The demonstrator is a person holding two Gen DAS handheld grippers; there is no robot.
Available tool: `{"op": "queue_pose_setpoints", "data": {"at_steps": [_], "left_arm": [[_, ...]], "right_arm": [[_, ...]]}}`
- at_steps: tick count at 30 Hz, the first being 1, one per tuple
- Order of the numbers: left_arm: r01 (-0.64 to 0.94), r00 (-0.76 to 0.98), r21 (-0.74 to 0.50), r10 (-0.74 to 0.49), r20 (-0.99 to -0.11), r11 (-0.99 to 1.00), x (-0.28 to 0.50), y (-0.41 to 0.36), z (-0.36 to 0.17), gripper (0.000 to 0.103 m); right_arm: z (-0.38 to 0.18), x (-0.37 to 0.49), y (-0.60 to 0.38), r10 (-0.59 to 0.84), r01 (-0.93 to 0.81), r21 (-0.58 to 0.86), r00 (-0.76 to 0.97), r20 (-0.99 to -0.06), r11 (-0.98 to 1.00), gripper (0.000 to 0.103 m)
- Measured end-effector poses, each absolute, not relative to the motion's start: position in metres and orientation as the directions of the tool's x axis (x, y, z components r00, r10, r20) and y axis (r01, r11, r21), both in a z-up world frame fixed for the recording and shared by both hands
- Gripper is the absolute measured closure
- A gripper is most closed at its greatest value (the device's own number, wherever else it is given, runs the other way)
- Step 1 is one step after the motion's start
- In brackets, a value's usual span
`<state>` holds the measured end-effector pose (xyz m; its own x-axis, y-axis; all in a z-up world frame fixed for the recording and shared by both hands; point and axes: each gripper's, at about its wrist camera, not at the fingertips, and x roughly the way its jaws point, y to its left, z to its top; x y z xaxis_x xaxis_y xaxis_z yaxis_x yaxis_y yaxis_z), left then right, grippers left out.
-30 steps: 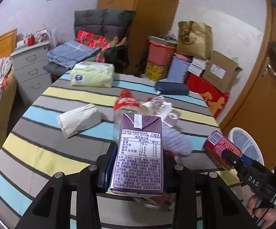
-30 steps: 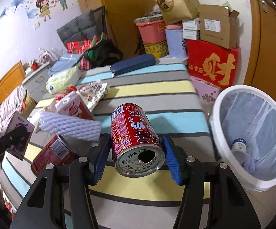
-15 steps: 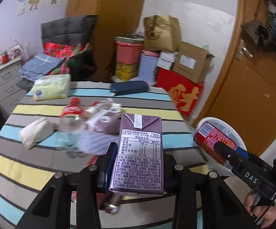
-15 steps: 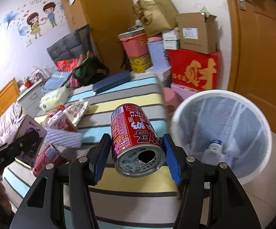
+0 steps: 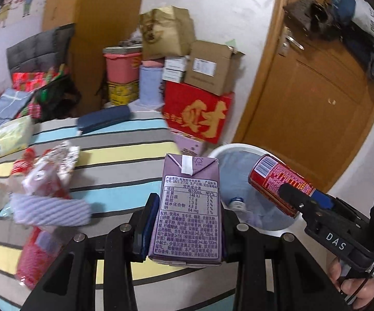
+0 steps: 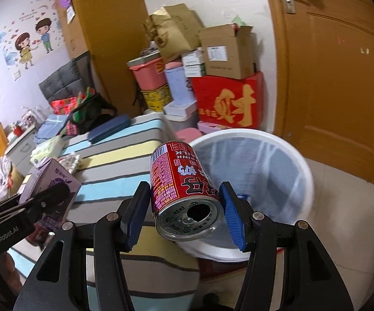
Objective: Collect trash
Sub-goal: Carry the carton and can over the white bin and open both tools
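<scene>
My left gripper [image 5: 188,207] is shut on a purple drink carton [image 5: 190,178], held upright over the right end of the striped table [image 5: 124,155]. My right gripper [image 6: 184,191] is shut on a red drink can [image 6: 181,178], which lies tilted with its opened top toward the camera. The can hangs over the near rim of a white bin [image 6: 290,150] with a pale liner. In the left wrist view the can [image 5: 277,181] and right gripper [image 5: 298,202] sit over the bin [image 5: 228,150]. A small bottle [image 5: 236,203] lies inside the bin.
On the table lie a white foam sleeve [image 5: 49,210], red packaging [image 5: 34,256], a red-capped bottle [image 5: 21,165], a tissue pack [image 5: 11,134] and a dark blue case [image 5: 104,119]. Stacked boxes [image 5: 197,114] stand behind the bin, a wooden door [image 5: 316,103] to its right.
Both grippers have swung right, away from the table's litter toward the bin, each keeping its load. The bin now lies close under the can and beside the carton.
</scene>
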<state>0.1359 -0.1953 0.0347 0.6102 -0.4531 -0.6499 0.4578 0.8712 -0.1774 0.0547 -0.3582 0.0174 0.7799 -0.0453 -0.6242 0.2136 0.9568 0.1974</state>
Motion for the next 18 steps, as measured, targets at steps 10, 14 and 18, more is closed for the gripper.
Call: {"op": "queue_pose_setpoints", "data": {"at_steps": [10,14,18], "left_arm": [[0.540,0.526,-0.184,-0.500,-0.688,0.821,0.148,-0.266,0.016,0.064],[0.560,0.508,-0.174,-0.501,-0.701,0.810,0.151,-0.285,0.009,0.064],[0.579,0.480,-0.180,-0.511,-0.714,0.795,0.156,-0.303,0.002,0.064]], "right_arm": [[0.005,0.052,-0.397,-0.102,0.294,0.183,0.741,-0.663,0.938,0.046],[0.000,0.053,-0.405,-0.115,0.305,0.167,0.724,-0.680,0.937,0.046],[-0.008,0.058,-0.412,-0.125,0.318,0.152,0.703,-0.700,0.936,0.046]]}}
